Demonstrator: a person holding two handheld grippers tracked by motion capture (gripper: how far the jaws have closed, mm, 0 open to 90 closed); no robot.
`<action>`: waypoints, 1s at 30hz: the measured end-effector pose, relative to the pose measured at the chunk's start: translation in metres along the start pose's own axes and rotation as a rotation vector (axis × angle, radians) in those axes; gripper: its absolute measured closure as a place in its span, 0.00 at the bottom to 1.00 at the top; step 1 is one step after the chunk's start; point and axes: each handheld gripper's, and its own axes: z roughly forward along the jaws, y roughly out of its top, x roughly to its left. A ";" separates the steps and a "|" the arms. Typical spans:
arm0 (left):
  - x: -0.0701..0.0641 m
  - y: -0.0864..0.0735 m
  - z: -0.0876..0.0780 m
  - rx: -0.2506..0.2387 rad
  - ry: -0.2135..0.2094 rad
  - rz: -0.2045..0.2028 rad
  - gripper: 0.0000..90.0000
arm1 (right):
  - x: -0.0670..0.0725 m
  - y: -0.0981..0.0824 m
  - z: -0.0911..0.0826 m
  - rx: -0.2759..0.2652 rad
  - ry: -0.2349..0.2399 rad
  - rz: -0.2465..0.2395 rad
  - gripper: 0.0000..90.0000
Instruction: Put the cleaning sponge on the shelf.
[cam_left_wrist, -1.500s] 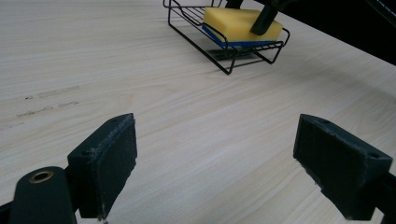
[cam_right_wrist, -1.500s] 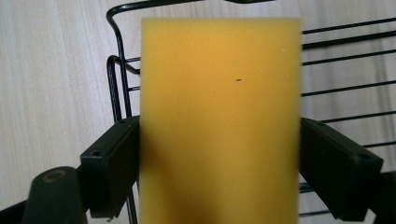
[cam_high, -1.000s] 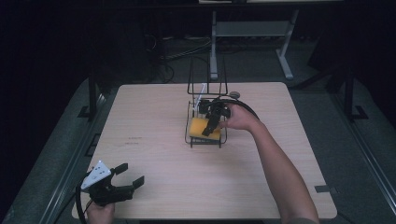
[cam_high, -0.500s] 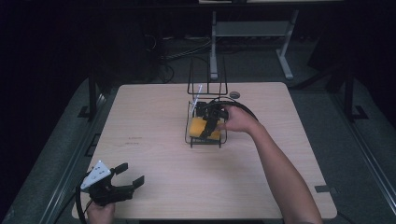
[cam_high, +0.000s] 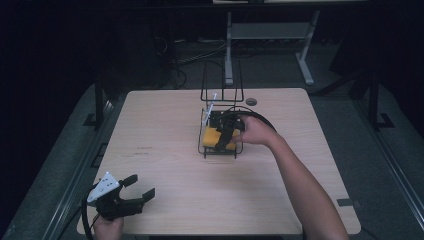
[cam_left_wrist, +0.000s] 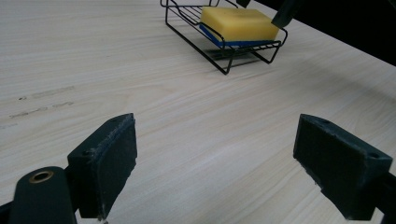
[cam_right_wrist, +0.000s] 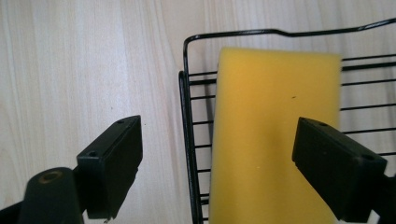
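A yellow sponge (cam_high: 212, 136) with a blue underside lies in a black wire basket (cam_high: 203, 145) at the middle of the wooden table. My right gripper (cam_high: 223, 141) hovers over the basket, open. In the right gripper view its jaws straddle the basket's rim (cam_right_wrist: 186, 140), one over bare table and one over the sponge (cam_right_wrist: 275, 126), gripping nothing. My left gripper (cam_high: 141, 186) rests open near the table's front left corner, facing the sponge (cam_left_wrist: 238, 22) and basket (cam_left_wrist: 224, 49) from a distance, with nothing between its pads (cam_left_wrist: 109, 156).
The basket has a tall wire handle (cam_high: 222, 80) at its far end, with a white item (cam_high: 210, 107) beside it. A small dark disc (cam_high: 251, 101) lies on the table behind. Bare wood (cam_high: 160, 135) spreads between the left gripper and the basket.
My right gripper has shifted slightly left and nearer over the basket. The left gripper has stayed put.
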 end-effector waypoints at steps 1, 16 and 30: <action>0.000 0.000 0.000 -0.002 0.000 -0.003 0.14 | 0.001 -0.001 0.001 0.004 0.000 0.000 0.18; 0.002 -0.001 -0.004 -0.010 0.006 -0.008 0.14 | 0.020 -0.002 0.000 0.004 0.003 -0.009 0.18; 0.000 0.000 -0.002 -0.010 0.001 -0.003 0.14 | 0.036 -0.011 0.010 -0.021 0.022 -0.017 0.17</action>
